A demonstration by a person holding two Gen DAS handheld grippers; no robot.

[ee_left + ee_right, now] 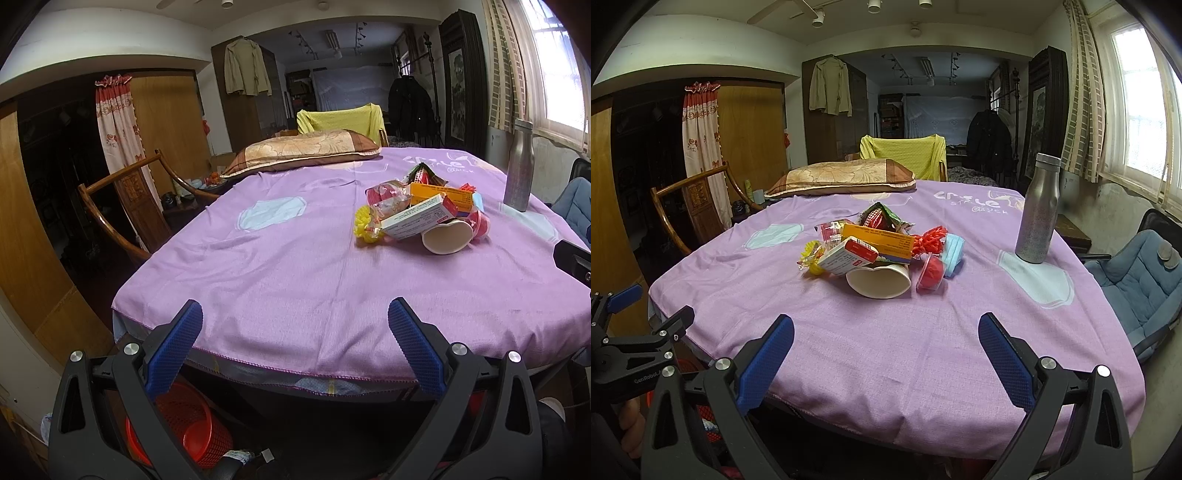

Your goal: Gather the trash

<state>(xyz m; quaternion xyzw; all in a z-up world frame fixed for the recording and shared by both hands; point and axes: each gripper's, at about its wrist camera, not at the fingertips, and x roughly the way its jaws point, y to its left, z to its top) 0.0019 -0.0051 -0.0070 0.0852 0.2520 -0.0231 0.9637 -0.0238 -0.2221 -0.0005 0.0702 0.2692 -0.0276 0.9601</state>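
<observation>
Nothing collected yet: left gripper (295, 317) and right gripper (886, 332) both gape empty; the trash pile (882, 251), frame centre, needs reaching, perhaps the paper cup (879, 282) first.

On the tabletop (923, 350) a heap of trash (882, 251) lies toward the middle, with a paper cup (879, 282) on its side at the near edge of the heap and a box (847, 258) resting on top of the cup. A bottle (1038, 210) stands upright to the right of the heap, well apart from it. A pillow (842, 177) lies along the far edge, and a draped chair (905, 155) stands behind it. A wooden chair (690, 206) stands off the left side, a cushioned chair (1137, 280) off the right. Under the near left corner sits what seems to be a basket (188, 424) on the floor.
</observation>
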